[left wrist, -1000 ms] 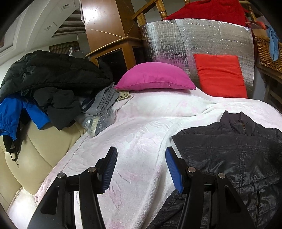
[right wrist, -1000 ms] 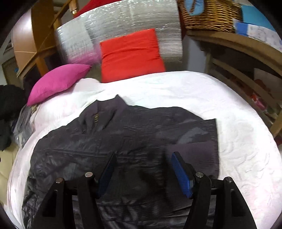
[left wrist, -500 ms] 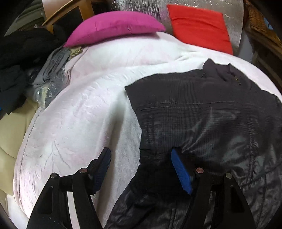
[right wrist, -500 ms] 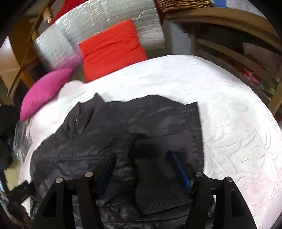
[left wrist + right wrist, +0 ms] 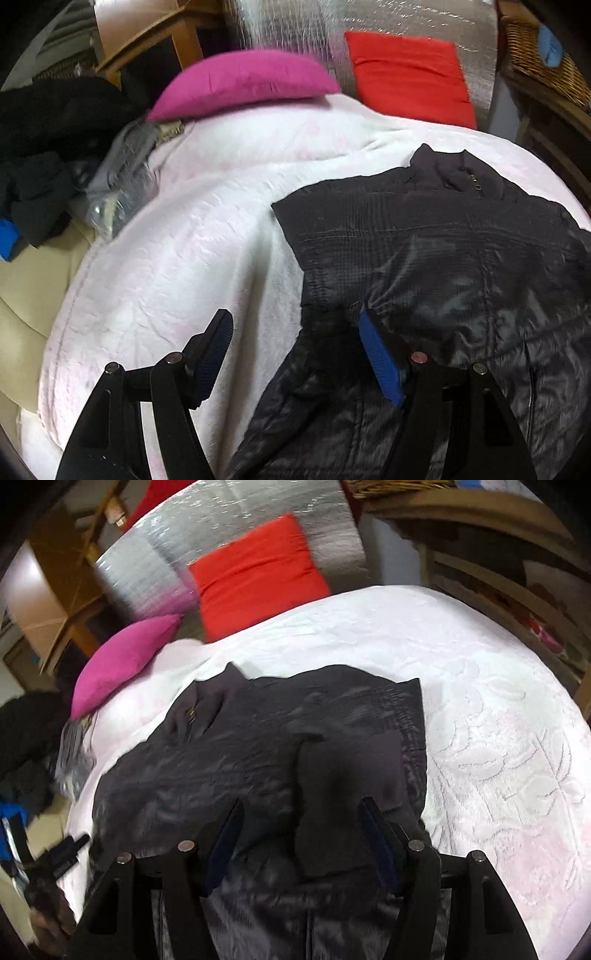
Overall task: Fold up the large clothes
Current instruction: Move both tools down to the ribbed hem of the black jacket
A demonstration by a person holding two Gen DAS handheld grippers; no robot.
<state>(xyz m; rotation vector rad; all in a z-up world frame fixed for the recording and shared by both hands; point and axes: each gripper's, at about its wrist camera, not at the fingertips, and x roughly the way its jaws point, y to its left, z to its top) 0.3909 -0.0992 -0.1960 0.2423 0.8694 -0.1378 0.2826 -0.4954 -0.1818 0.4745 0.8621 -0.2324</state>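
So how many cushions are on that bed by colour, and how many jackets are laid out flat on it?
Pink cushion: 1
Red cushion: 1
Dark jacket, spread flat on the white blanket: 1
Total: 3

The heap of dark clothes beside the bed is too jumbled to count.

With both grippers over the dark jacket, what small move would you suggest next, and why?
Probably lower the left gripper onto the jacket's near-left edge and pinch it: its fingers stand apart, nothing gripped, straddling that edge on the white blanket, ready to fold it inward.
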